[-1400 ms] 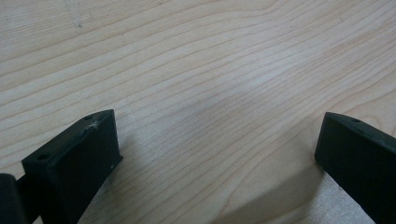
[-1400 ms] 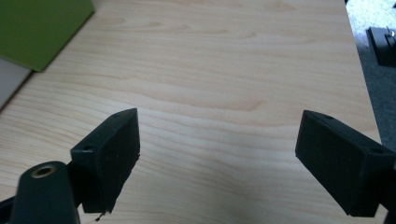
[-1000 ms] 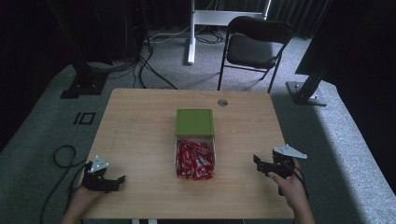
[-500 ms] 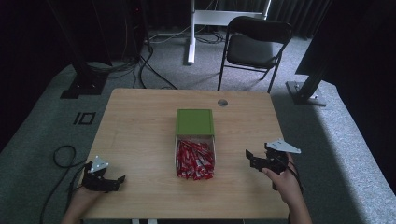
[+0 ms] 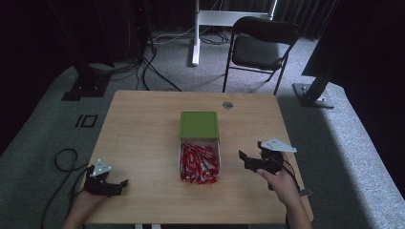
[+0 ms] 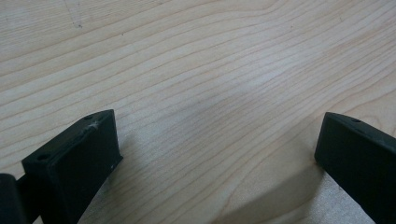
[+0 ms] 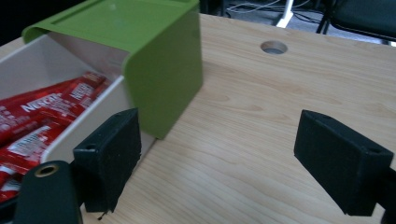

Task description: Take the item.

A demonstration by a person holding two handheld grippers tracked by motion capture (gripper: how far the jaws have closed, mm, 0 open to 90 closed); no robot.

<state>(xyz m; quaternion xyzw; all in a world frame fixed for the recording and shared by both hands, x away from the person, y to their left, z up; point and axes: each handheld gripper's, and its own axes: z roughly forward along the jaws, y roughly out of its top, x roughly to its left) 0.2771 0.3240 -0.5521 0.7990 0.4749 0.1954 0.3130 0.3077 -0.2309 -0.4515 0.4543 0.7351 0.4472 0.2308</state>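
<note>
Right gripper [image 5: 249, 160] spread wide, empty, just beside drawer [image 5: 199, 162] of red sachets [image 5: 198, 163]. Left gripper [image 5: 117, 186] likewise wide, resting well apart. Recommended: approach drawer wall squarely, avoiding green cover [image 5: 199, 125].

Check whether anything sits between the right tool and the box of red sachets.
Nothing visible does. The right tool hovers open just right of the white box of red sachets, with bare table between them. The green lid covers the box's far end, not the near side.
</note>
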